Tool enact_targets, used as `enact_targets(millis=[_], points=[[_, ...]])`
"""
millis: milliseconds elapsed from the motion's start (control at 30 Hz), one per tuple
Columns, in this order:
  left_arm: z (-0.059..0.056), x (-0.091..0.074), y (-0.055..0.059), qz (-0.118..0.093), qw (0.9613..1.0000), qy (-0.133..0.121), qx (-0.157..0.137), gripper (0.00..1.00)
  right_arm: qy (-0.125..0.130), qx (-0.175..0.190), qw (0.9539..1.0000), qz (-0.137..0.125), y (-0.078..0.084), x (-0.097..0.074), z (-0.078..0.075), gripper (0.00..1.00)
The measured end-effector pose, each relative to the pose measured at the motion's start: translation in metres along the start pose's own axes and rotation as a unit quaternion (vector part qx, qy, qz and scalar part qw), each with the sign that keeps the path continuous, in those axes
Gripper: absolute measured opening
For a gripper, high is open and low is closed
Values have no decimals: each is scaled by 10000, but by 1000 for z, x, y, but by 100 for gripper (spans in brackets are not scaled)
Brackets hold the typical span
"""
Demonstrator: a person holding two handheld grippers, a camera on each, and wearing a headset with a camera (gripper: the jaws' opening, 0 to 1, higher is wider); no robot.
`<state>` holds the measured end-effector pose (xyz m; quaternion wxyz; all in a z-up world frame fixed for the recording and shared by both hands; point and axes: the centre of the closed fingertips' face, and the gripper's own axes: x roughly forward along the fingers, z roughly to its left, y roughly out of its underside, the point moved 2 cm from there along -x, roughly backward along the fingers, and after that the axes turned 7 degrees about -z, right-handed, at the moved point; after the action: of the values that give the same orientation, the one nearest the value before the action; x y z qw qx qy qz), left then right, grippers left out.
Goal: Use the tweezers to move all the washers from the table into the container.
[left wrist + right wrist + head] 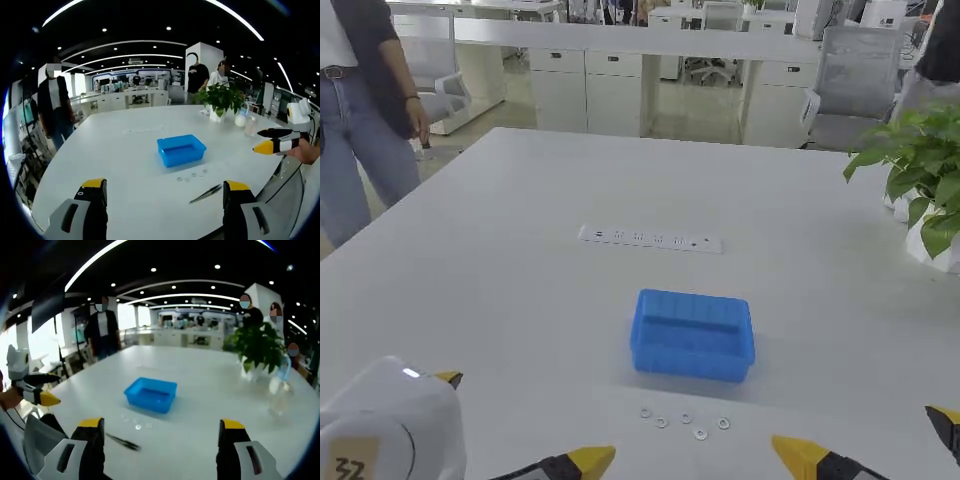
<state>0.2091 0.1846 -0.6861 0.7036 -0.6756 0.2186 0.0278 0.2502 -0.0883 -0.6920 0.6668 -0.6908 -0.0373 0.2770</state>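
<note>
Blue plastic, the container (685,358) sits out toward the middle of the white table (500,290), and 5 small washers (662,423) lie loose in a short scatter just beside its near wall, on the person's side. None looks to be inside it yet, so the task seems to be at its very start.

The left gripper (164,185) is spread wide with nothing between its jaws. The right gripper (160,423) is the same, wide apart and empty. Both hang at the near edge of the table.

The tweezers (206,193) lie flat on the table, nearer the person than the washers and between the 2 grippers. From the left gripper they lie ahead and off to its right, close by its right jaw. In the right gripper view they lie ahead and off to its left. Their long axis runs slantwise, 1 end toward the washers and the other back toward the table edge. Which end holds the tips is too small to tell, and neither gripper is clearly nearer
</note>
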Motion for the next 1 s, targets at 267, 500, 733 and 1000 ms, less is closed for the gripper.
enact_targets(millis=[267, 500, 733, 1000], points=[[1, -1, -2, -23, 10000, -15, -8, 99, -5, -22, 10000, 9, 0, 0, 0, 93], [0, 0, -1, 3, 10000, 9, 12, 99, -29, -76, 10000, 26, 0, 2, 2, 93], [-2, 1, -3, -3, 10000, 30, 32, 99, -38, -116, 9999, 24, -1, 3, 2, 93], [-3, 1, -1, 27, 9999, 50, 85, 99, -65, -127, 9999, 25, -1, 3, 4, 92]])
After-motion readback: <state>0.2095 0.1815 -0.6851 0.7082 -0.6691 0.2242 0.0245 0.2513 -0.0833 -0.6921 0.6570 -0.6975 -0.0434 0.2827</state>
